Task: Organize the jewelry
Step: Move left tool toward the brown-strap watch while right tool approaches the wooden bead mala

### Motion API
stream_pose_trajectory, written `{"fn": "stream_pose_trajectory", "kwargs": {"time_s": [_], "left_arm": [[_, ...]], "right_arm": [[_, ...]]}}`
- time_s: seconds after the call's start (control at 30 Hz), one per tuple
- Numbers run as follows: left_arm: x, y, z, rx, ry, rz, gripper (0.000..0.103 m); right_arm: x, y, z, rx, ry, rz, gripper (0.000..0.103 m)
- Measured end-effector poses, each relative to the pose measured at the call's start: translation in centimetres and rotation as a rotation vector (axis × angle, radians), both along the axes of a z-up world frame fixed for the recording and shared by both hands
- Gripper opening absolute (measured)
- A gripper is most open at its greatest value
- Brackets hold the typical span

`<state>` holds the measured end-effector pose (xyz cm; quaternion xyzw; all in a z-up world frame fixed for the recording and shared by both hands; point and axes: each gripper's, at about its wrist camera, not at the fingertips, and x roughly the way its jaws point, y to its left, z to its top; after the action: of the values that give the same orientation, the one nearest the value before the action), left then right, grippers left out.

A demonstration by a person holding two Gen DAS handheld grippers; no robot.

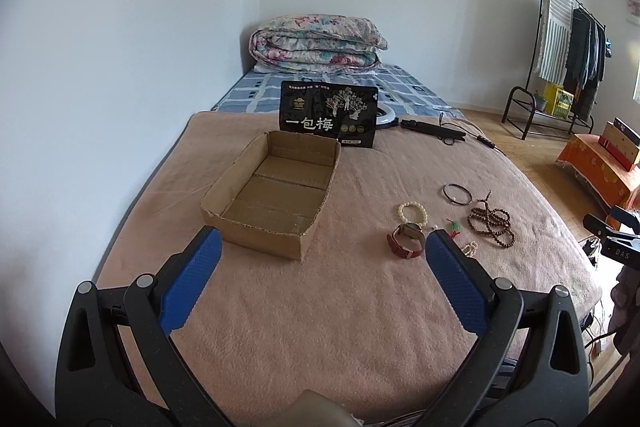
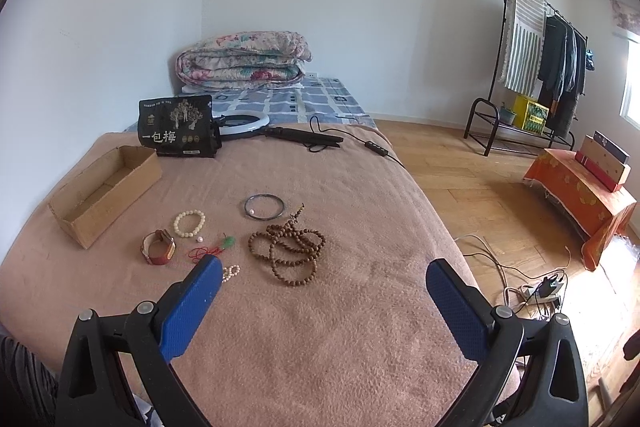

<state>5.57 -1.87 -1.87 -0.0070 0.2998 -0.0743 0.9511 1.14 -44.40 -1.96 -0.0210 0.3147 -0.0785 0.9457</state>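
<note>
The long brown bead string (image 2: pixel 289 254) lies in loops on the bed (image 2: pixel 340 327), ahead between the right gripper (image 2: pixel 324 277) fingers, its tassel end pointing away. The red watch (image 1: pixel 407 242) lies just inside the left gripper (image 1: pixel 324 247) right finger. Both grippers' fingers are wide apart, holding nothing. The cardboard box (image 1: pixel 224 211) sits ahead, long side pointing away.

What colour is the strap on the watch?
Red. The wristwatch with the red strap lies on the tan blanket; the right wrist view shows it best.

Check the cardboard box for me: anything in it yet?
Empty. The left wrist view shows the cardboard box open-topped with a bare floor; the watch and wooden beads lie outside on the blanket.
</note>
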Motion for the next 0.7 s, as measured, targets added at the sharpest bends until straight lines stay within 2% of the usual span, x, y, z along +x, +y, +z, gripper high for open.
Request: {"fn": "stream_pose_trajectory", "kwargs": {"time_s": [0.3,0.37,0.5,0.57,0.7], "left_arm": [[4.8,-2.8,-1.9,0.023,0.025,-0.135,0.103],[5.4,-3.5,-2.5,0.027,0.035,-0.162,0.098],[6.5,-5.2,-3.5,0.044,0.041,-0.225,0.097],[7.4,-5.9,-4.1,0.039,0.064,-0.250,0.086],[9.2,-7.7,-5.7,0.053,0.114,-0.290,0.079]], "right_arm": [[2.9,-2.3,-2.9,0.035,0.039,0.025,0.103],[3.7,-2.9,-3.4,0.055,0.058,0.027,0.103],[5.3,-3.8,-4.5,0.077,0.091,0.036,0.103],[6.1,-3.9,-4.9,0.074,0.107,0.050,0.103],[7.7,-3.7,-5.9,0.070,0.142,0.094,0.103]]}}
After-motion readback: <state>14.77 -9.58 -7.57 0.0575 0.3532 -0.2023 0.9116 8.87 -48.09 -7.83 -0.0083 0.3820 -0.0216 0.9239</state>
